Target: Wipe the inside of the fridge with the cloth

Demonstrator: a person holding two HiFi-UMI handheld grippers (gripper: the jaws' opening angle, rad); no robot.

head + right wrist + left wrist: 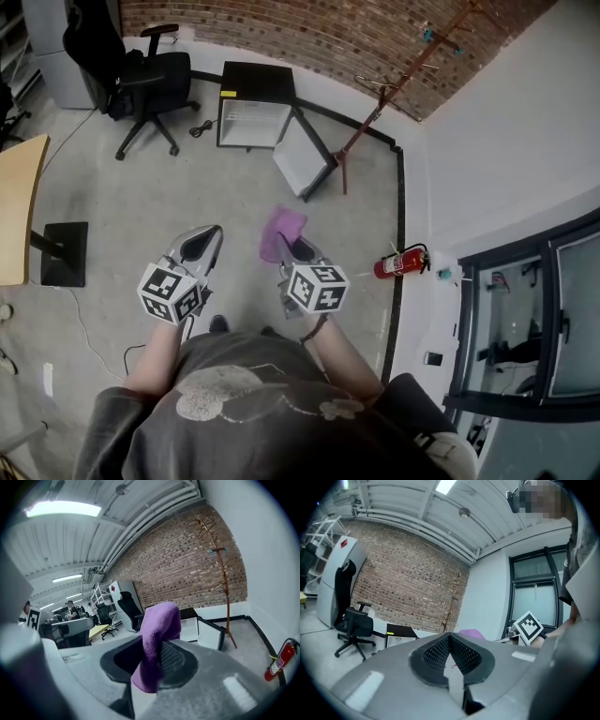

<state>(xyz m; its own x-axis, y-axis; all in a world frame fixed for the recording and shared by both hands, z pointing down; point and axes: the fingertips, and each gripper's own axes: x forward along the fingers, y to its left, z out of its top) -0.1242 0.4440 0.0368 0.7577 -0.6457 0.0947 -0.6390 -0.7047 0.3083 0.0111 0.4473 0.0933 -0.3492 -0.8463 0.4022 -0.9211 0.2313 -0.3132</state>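
Cloth lengthwise in right gripper, tip forward

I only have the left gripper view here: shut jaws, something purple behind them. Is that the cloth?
Observer: Yes, the purple cloth is clamped in the right gripper, draped over its jaws.
Operator: Is the fridge open?
Observer: Yes, the head view shows the fridge against the brick wall, its door swung wide.
Operator: Anything else nearby?
Observer: A red fire extinguisher stands off to the fridge's right.
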